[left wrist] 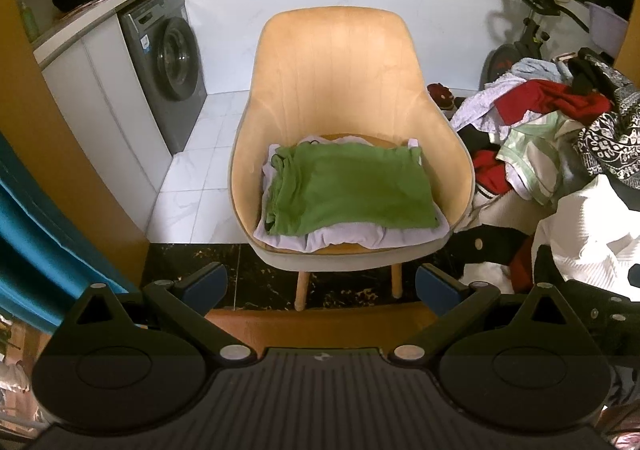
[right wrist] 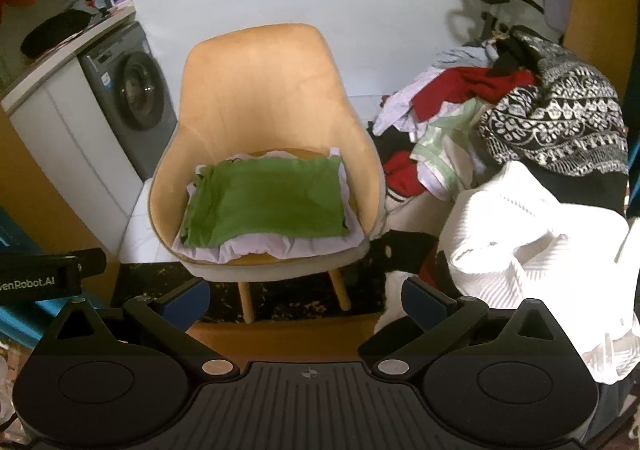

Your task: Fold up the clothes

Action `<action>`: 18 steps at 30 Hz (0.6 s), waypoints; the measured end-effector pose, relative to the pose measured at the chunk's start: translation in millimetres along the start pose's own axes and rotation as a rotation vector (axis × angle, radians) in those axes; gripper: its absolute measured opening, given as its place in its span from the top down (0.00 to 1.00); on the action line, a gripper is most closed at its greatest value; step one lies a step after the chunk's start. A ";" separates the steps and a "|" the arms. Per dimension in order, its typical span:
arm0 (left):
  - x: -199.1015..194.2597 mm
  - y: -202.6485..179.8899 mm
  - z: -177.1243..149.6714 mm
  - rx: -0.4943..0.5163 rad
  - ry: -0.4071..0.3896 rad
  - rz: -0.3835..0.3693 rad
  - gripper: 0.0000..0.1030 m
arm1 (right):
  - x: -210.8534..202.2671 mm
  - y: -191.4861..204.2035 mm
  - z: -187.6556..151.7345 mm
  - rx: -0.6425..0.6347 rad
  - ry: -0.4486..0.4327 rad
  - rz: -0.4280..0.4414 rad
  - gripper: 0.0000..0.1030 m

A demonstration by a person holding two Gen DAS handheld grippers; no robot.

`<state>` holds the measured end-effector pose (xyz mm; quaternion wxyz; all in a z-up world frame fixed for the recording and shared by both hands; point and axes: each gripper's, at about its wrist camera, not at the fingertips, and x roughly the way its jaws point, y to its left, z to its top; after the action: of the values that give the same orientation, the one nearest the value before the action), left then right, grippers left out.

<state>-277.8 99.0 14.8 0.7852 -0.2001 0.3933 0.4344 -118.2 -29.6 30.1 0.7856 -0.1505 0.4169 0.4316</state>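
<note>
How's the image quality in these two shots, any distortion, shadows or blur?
Left wrist view: strong fisheye bending of the washing machine and counter, an exercise bike shadow on the white wall. Right wrist view: same curvature, slightly soft, the white garment brightly lit, dark corners.

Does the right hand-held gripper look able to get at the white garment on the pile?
Probably yes: the right hand-held gripper is open and empty, and the white garment lies topmost, uncovered, just ahead to its right.
</note>
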 end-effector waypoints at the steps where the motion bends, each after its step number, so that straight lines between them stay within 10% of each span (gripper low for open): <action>1: 0.3 -1.1 0.9 0.004 0.000 0.000 0.01 | 0.0 -1.3 -0.2 0.001 0.002 -0.002 0.01; 18: 4.6 -25.3 9.6 0.081 -0.016 -0.039 0.01 | -8.1 -14.4 1.5 0.015 -0.047 -0.030 0.01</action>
<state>-250.9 94.0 16.3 0.8043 -0.1722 0.4002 0.4041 -108.2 -41.6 35.6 0.8028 -0.1407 0.3990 0.4201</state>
